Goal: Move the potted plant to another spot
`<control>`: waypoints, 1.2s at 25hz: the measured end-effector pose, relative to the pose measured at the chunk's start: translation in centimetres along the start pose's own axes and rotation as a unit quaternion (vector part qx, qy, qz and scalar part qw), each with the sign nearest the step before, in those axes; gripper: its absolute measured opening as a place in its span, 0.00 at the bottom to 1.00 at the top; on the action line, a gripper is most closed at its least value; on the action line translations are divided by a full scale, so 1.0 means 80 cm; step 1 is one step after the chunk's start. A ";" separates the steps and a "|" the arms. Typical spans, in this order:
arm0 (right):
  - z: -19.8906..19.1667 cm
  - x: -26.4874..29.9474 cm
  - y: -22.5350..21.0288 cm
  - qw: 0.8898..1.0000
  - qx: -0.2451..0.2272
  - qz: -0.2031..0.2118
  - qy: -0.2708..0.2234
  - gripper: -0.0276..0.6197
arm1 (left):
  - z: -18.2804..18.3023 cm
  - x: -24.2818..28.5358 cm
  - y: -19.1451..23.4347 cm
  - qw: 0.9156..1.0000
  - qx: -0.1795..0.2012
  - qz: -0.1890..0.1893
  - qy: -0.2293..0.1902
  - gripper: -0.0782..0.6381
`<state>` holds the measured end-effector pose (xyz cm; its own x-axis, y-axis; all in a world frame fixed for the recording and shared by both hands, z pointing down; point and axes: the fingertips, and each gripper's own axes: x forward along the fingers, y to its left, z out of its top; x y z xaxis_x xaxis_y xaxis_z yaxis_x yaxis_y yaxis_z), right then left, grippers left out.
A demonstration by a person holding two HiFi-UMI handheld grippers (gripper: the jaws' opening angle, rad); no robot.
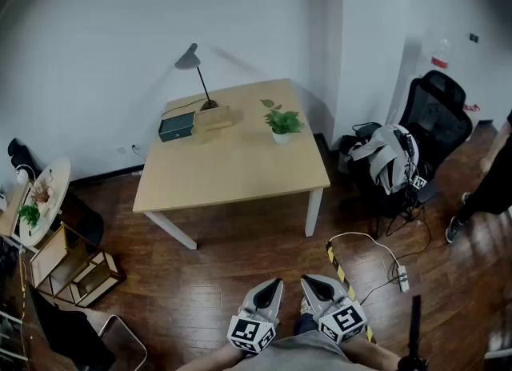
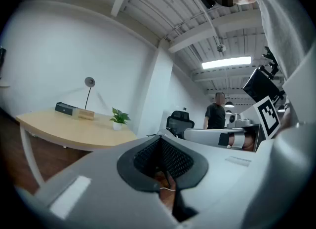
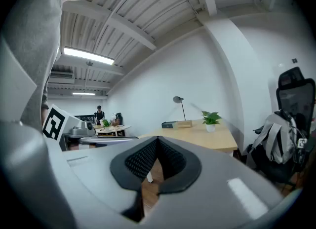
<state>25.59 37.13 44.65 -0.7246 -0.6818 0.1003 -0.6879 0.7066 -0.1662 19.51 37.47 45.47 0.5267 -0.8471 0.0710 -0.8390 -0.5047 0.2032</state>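
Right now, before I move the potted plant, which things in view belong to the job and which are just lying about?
Job:
- potted plant
- wooden table it stands on
- left hand-held gripper and right hand-held gripper, both shut and empty

Lying about:
- desk lamp
- dark box
- office chair
- grey bag
- power strip on the floor

The potted plant (image 1: 282, 124) is green in a white pot. The tabletop (image 1: 232, 165) is pale wood; the floor (image 1: 240, 265) is dark brown.
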 end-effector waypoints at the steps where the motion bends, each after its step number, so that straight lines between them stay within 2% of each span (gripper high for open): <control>1: 0.007 0.007 -0.015 1.000 -0.004 0.003 -0.002 0.05 | 0.005 0.017 0.002 1.000 0.000 -0.001 0.000 0.10; 10: 0.042 0.067 -0.152 1.000 -0.025 0.016 0.001 0.05 | 0.036 0.160 0.030 1.000 0.013 0.014 -0.010 0.10; 17: 0.048 0.119 -0.197 1.000 -0.008 0.022 0.008 0.05 | 0.045 0.210 0.065 1.000 0.010 0.026 -0.001 0.10; 25: 0.042 0.224 -0.246 1.000 0.002 -0.001 0.023 0.05 | 0.045 0.277 0.164 1.000 -0.002 0.016 0.010 0.10; 30: 0.074 0.308 -0.283 0.999 -0.015 -0.030 0.014 0.05 | 0.081 0.340 0.235 1.000 0.001 -0.017 0.003 0.10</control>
<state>23.58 3.22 45.06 -0.6830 -0.7173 0.1375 -0.7304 0.6706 -0.1297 17.17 3.82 44.89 0.5562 -0.8281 0.0695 -0.8204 -0.5339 0.2044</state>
